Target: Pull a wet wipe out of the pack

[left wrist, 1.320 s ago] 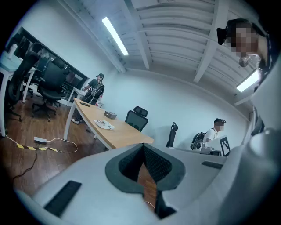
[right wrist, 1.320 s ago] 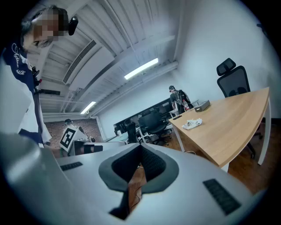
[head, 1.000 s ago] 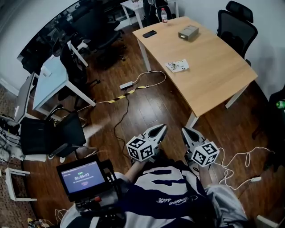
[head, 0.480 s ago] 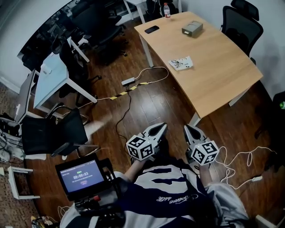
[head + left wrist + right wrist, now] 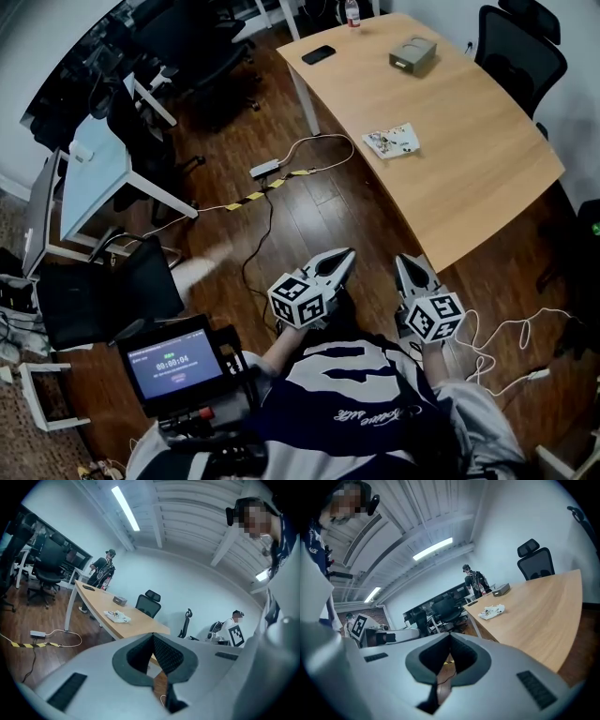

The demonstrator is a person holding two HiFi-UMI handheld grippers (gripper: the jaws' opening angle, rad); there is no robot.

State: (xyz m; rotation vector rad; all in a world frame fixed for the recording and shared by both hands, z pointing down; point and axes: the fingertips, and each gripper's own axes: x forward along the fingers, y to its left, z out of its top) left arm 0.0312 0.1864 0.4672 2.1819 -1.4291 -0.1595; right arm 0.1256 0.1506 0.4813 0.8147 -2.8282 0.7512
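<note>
table [image 5: 469,112] ahead of grippers: light tan wood | pack [image 5: 392,141] on it: white, multicolour print | floor [image 5: 328,211]: dark brown planks | tape [image 5: 247,202] ahead-left of left gripper [image 5: 349,253]: yellow/black stripes | left gripper + right gripper [image 5: 405,259]: pale grey, marker cubes [image 5: 298,300] black/white squares | shirt [image 5: 347,394] behind both: navy/white

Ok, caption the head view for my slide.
Left claw and right claw, both shut and empty, held short of the table where the wet wipe pack lies.

dark wood floor [image 5: 347,216], long pale wooden table [image 5: 469,112], black office chair [image 5: 520,42], ceiling strip light [image 5: 125,508].
</note>
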